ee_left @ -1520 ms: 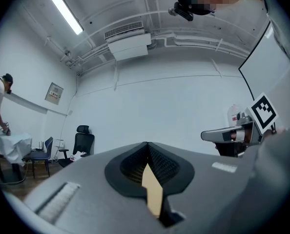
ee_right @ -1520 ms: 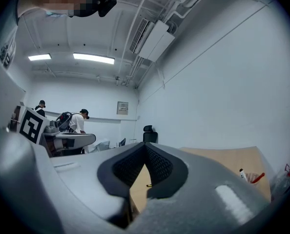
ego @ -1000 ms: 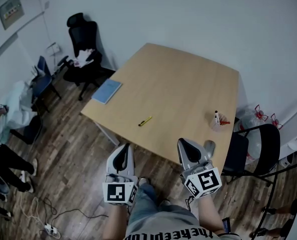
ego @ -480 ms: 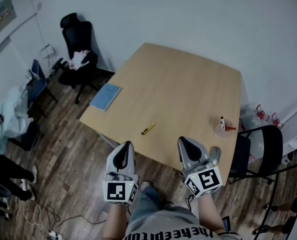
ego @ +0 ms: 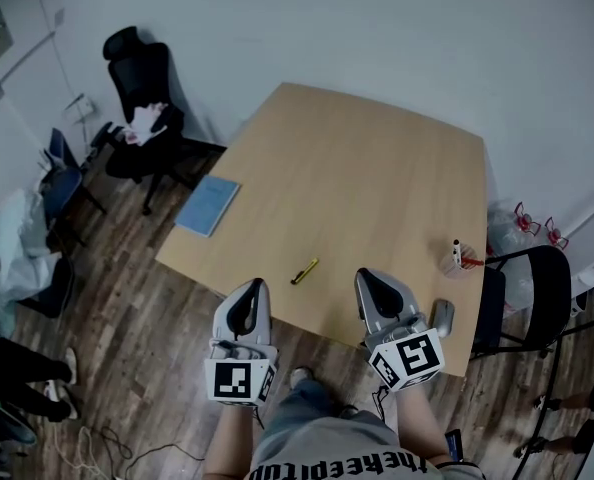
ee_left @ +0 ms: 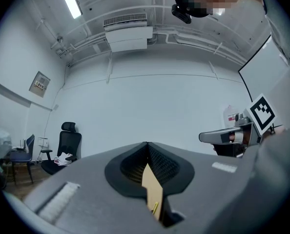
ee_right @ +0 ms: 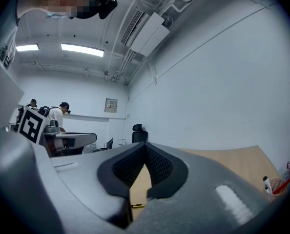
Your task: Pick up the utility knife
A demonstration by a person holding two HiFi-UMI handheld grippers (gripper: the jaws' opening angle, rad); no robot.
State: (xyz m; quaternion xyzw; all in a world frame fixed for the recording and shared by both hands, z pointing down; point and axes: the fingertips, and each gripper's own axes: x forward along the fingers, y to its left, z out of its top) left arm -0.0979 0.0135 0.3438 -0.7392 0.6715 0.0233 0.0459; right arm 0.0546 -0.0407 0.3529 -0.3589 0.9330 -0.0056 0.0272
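Your left gripper, a grey two-jaw tool with a black-and-white marker cube at its back, has its jaws pressed together on nothing. Your right gripper, of the same make, looks closed and empty too. Both point forward by the near edge of the light wooden desk. I judge this to be the approach step: the knife is not yet reached, let alone lifted. The slim yellow-and-black utility knife lies flat just inside the desk's near edge, somewhat closer to the near-left corner than the near-right one, ahead of the gap between your grippers and touching neither. It sits aslant to that edge with bare wood all around it. Next you need to choose one gripper, spread its jaws, lower it over the narrow body and close across its width. Because the knife is thin and low, the tips probably have to go right down to the desktop.
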